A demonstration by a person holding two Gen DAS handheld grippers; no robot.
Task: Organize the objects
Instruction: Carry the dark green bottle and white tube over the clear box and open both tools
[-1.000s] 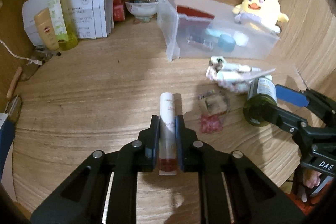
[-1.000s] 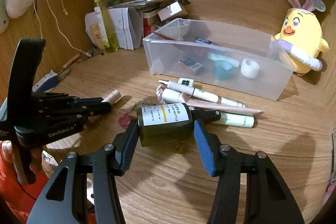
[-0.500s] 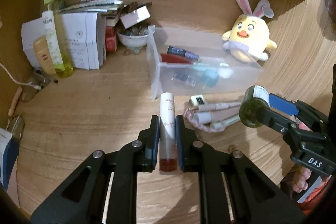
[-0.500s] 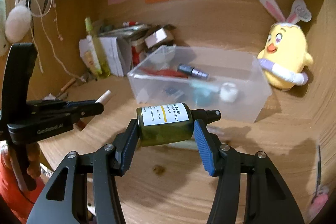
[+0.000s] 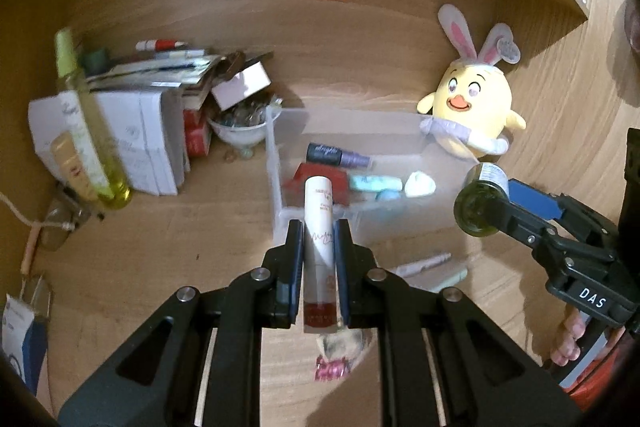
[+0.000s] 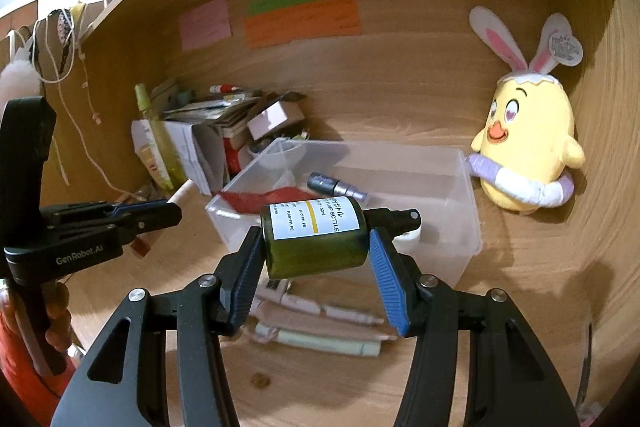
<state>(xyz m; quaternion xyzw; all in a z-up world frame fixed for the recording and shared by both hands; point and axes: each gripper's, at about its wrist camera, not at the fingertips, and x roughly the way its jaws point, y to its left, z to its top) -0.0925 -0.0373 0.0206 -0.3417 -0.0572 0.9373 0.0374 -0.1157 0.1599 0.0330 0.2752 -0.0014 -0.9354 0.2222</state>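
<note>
My left gripper (image 5: 318,239) is shut on a slim white tube with a red base (image 5: 318,223), held in the air before the clear plastic bin (image 5: 276,163). A dark green pump bottle (image 6: 314,237) lies sideways in my right gripper (image 6: 316,249), which is shut on it above the desk in front of the clear plastic bin (image 6: 468,223). The bin holds a red packet (image 6: 272,197), a dark tube (image 6: 336,187) and pale blue and white pieces (image 5: 376,183). Each gripper shows in the other's view: the right gripper (image 5: 496,203) at the right, the left gripper (image 6: 160,213) at the left.
Pens and tubes (image 6: 316,323) lie on the wooden desk below the bin. A yellow chick plush (image 6: 524,155) sits at the back right. Boxes, papers and a tall yellow-green bottle (image 5: 84,131) crowd the back left, beside a white bowl (image 5: 240,127). A pink wrapper (image 5: 332,367) lies under my left gripper.
Both grippers have risen off the desk with their objects and come closer to the bin. The bin and back wall now fill more of both views.
</note>
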